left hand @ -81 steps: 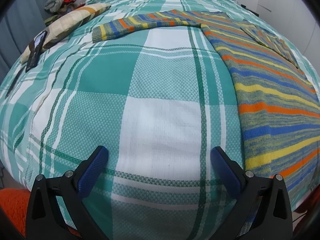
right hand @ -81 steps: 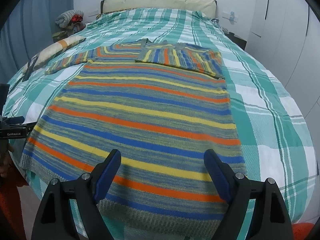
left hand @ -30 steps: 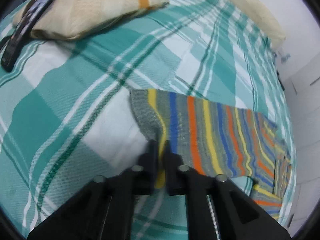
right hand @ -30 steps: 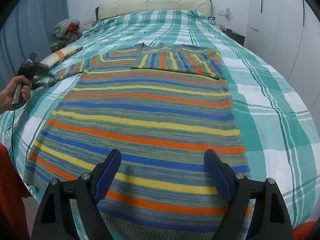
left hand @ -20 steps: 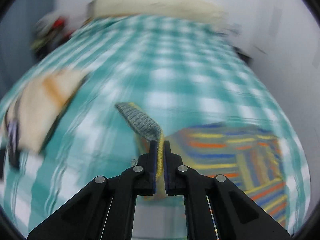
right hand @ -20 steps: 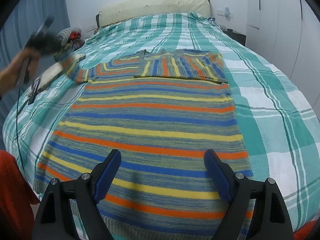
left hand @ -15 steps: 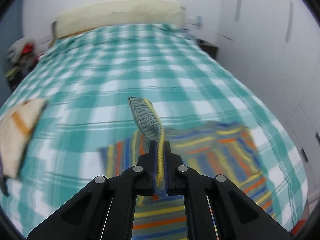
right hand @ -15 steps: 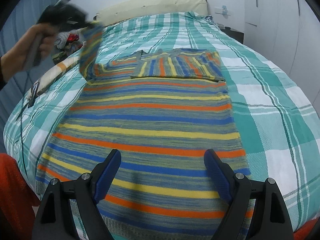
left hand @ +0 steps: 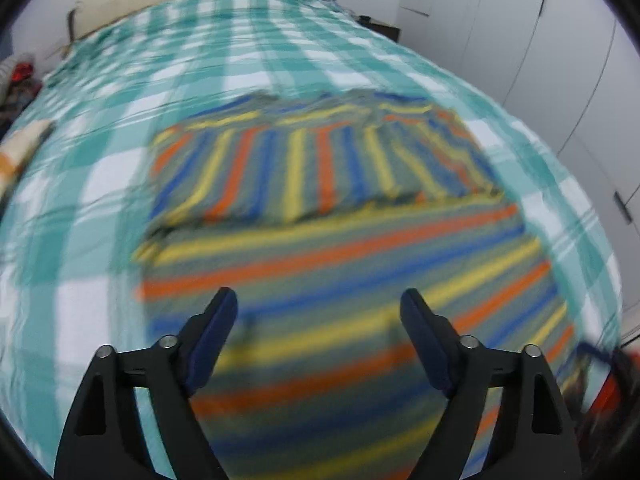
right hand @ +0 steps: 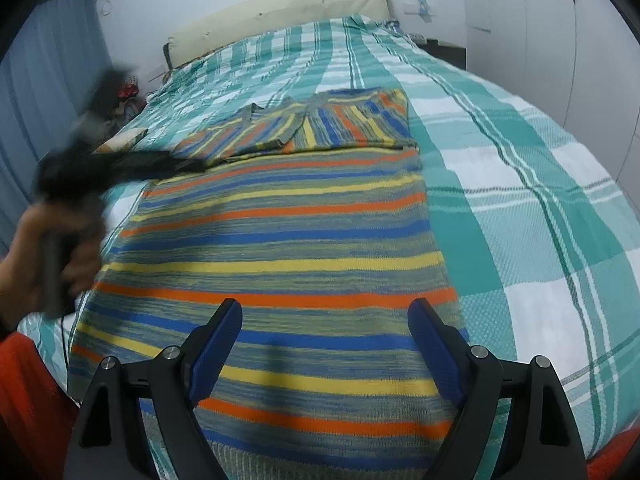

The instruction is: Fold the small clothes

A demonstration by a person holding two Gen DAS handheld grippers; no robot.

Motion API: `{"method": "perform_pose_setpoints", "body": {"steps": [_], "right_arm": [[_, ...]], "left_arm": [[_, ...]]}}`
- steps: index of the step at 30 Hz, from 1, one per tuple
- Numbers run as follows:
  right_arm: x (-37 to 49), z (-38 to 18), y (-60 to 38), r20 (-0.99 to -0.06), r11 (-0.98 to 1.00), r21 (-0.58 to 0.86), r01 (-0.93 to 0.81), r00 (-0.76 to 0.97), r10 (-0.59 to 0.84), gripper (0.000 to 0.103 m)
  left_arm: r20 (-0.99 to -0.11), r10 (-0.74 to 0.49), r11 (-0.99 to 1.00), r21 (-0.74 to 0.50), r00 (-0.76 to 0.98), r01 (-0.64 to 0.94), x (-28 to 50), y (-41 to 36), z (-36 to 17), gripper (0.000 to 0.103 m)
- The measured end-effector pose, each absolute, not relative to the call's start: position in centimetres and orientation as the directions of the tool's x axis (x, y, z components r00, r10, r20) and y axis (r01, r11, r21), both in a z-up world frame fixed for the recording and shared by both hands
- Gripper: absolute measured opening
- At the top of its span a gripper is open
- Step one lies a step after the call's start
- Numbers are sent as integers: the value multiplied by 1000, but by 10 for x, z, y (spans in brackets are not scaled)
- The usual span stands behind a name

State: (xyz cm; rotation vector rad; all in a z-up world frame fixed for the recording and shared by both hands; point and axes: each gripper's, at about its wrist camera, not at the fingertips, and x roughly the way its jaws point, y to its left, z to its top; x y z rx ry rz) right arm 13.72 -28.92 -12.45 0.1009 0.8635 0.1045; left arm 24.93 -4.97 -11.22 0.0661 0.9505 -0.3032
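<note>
- Left wrist view: our left gripper (left hand: pixel 316 320) hangs over the striped sweater (left hand: pixel 340 264) on the checked bedspread (left hand: pixel 100 184); its jaws are opening with nothing between them, both sleeves lying folded beyond.
- Right wrist view: our right gripper (right hand: pixel 324 332) is spread wide and empty above the sweater's hem.

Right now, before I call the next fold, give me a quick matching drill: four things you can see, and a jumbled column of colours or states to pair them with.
Things:
1. striped sweater
2. bedspread
3. left gripper
4. headboard

Colour or state:
A. cream, at the far end of the bed
B. jaws opening, nothing between them
C. teal and white plaid
D. both sleeves folded across the chest

Pairs: 1-D, 2-C, 3-B, 4-A
</note>
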Motion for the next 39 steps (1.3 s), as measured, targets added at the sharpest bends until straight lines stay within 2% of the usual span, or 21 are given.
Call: {"method": "perform_pose_setpoints", "body": {"steps": [4, 7, 10, 15, 19, 39], "right_arm": [[150, -135, -286, -793, 987, 140, -81, 587, 161, 86], [152, -158, -274, -867, 992, 46, -117, 488, 98, 89], [140, -159, -268, -878, 989, -48, -141, 478, 25, 95], [125, -169, -279, -916, 987, -94, -128, 399, -35, 101], [104, -173, -297, -933, 990, -110, -89, 353, -72, 102], [90, -172, -292, -915, 982, -162, -100, 387, -112, 102]], "left_arm": [[-865, -90, 954, 67, 494, 292, 204, -38, -147, 87], [-857, -49, 950, 119, 513, 290, 161, -32, -156, 90], [-858, -36, 960, 112, 512, 256, 136, -28, -153, 91], [-873, -9, 963, 124, 488, 239, 112, -14, -165, 98], [-890, -13, 976, 87, 456, 198, 98, 6, -167, 101], [-889, 31, 977, 124, 456, 176, 85, 10, -170, 102]]}}
